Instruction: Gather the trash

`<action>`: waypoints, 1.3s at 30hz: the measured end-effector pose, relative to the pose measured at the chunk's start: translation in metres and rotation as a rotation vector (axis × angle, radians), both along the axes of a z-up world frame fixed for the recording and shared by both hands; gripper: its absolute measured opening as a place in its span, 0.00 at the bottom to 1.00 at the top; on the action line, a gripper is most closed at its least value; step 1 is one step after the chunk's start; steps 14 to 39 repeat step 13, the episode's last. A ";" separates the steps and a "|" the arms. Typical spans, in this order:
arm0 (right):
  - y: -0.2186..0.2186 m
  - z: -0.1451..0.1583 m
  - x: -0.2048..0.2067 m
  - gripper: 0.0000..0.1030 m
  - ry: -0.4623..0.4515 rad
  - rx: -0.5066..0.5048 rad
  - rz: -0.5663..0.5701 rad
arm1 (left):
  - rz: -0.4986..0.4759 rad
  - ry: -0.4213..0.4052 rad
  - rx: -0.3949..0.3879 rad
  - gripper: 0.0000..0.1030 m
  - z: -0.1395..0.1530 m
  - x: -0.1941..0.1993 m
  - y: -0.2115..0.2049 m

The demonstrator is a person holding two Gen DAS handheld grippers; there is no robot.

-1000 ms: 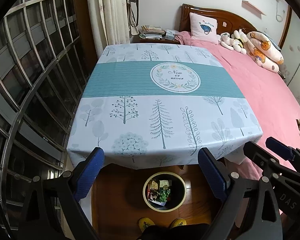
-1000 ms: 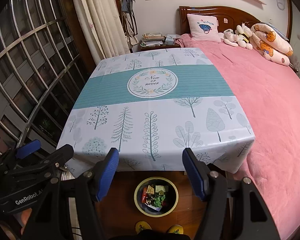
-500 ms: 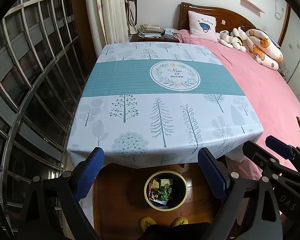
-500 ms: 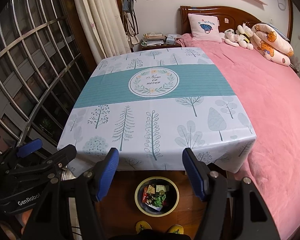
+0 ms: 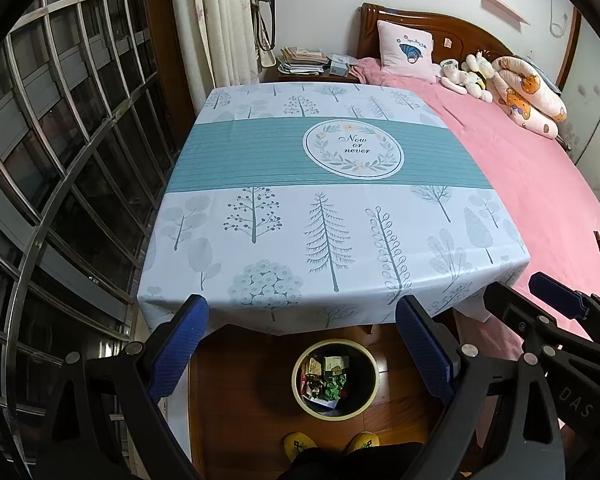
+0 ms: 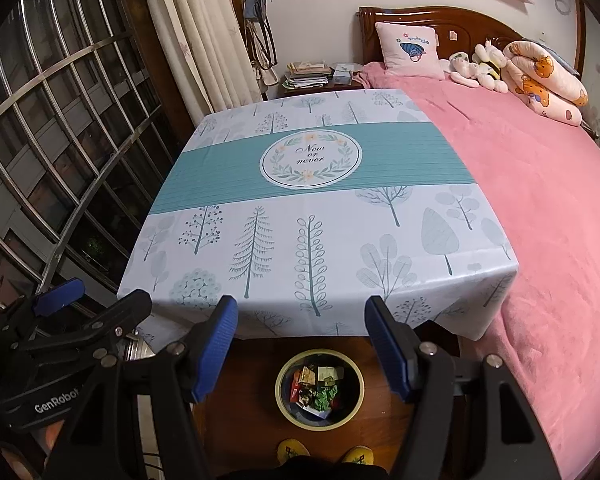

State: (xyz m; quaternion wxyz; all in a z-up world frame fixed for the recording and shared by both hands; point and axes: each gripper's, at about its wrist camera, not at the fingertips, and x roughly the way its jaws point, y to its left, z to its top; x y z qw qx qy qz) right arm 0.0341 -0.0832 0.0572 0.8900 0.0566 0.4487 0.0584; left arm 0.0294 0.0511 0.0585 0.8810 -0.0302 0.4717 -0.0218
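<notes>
A round cream-rimmed trash bin (image 5: 335, 377) stands on the wooden floor below the table's near edge, with several wrappers and scraps inside; it also shows in the right wrist view (image 6: 319, 388). The table (image 5: 300, 208) wears a white and teal tree-print cloth, and I see no trash on it. My left gripper (image 5: 300, 336) is open and empty, held above the bin in front of the table edge. My right gripper (image 6: 302, 334) is open and empty beside it, and it shows at the right of the left wrist view (image 5: 556, 312).
A pink bed (image 6: 540, 208) with a pillow and plush toys runs along the table's right side. A metal window grille (image 5: 60, 160) lies to the left. A nightstand with stacked papers (image 5: 304, 62) stands behind the table. Yellow slippers (image 5: 328, 442) show at the bottom.
Both views have tilted up very slightly, so the table sits a little lower in frame. Both grippers stay open and empty.
</notes>
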 end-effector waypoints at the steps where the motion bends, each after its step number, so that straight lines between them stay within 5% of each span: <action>1: 0.001 0.000 0.000 0.64 0.001 0.001 -0.001 | -0.001 0.001 -0.001 0.91 -0.001 0.000 0.001; 39: 0.003 -0.003 -0.003 0.64 0.006 0.006 -0.002 | -0.001 0.006 -0.001 0.91 -0.002 -0.002 0.005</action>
